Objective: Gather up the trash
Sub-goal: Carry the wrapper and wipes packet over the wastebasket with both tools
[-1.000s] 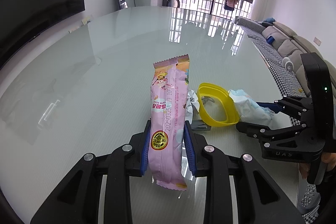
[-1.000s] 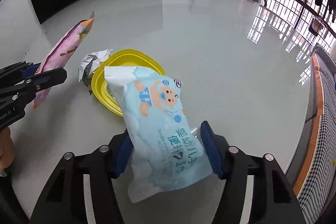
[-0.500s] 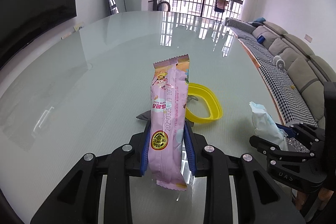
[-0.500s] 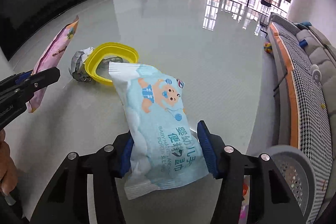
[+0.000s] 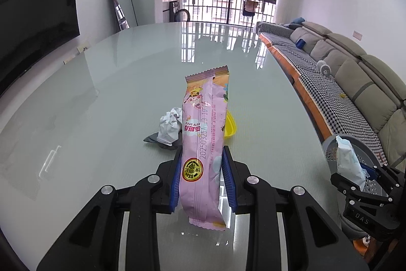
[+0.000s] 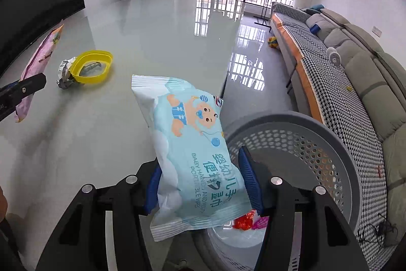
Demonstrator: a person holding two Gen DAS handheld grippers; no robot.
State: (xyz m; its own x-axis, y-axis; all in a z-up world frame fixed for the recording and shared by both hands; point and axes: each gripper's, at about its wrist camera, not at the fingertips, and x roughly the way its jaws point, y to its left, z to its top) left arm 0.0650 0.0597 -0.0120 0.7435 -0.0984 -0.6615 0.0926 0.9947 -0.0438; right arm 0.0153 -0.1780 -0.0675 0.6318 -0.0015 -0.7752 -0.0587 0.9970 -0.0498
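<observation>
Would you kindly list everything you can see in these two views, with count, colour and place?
snack wrapper: 1, pink, upright in the left gripper's grip
wipes pack: 1, light blue, in the right gripper's grip, at the basket's rim
basket: 1, grey, perforated, beside the table edge
yellow lid: 1, yellow, on the table
crumpled paper: 1, white and grey, touching the lid
table: 1, pale glossy top
sofa: 1, grey, along the right wall
television: 1, black, left wall
mirror: 1, leaning on the far wall
left gripper: 1, black with blue pads, shut
right gripper: 1, black with blue pads, shut
</observation>
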